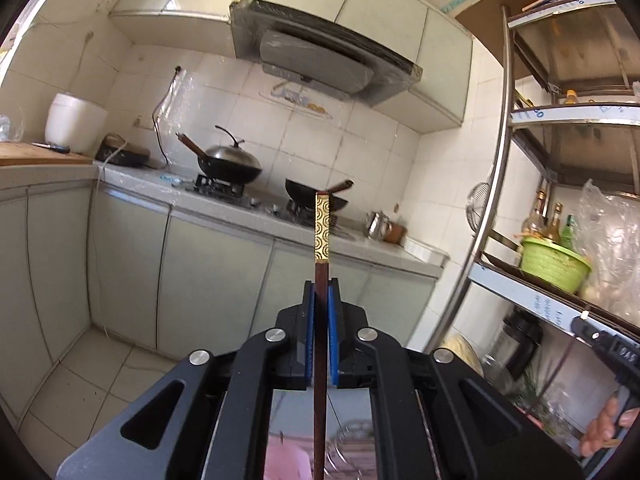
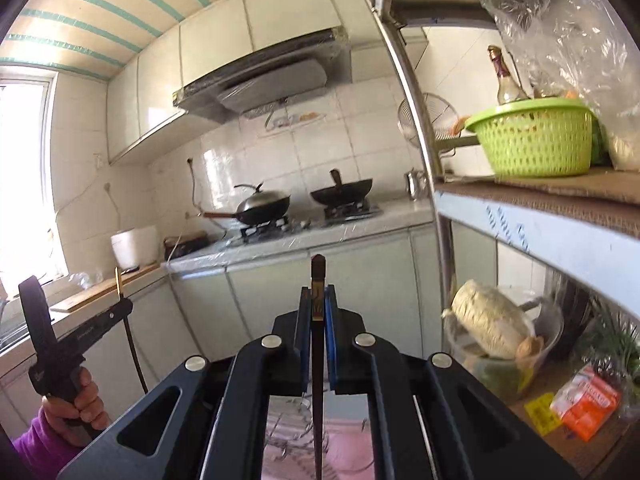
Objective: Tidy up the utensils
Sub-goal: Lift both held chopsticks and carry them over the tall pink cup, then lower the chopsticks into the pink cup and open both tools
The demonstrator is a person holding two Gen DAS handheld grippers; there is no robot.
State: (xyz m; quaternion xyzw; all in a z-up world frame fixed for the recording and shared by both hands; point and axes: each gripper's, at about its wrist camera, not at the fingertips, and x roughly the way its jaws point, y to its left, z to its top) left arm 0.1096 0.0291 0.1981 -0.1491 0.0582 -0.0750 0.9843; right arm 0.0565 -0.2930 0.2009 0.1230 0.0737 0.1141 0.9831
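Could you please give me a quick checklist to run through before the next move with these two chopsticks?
1. Left claw shut on its chopstick: ok.
2. Right claw shut on the second chopstick: ok.
3. Both chopsticks sit upright between the pads, not skewed: ok.
4. The two claws are apart, not tangled: ok.
5. Utensil holder or drop-off spot in view: not ok, neither view clearly shows one.
6. Lower chopstick tips free of snags: cannot tell.
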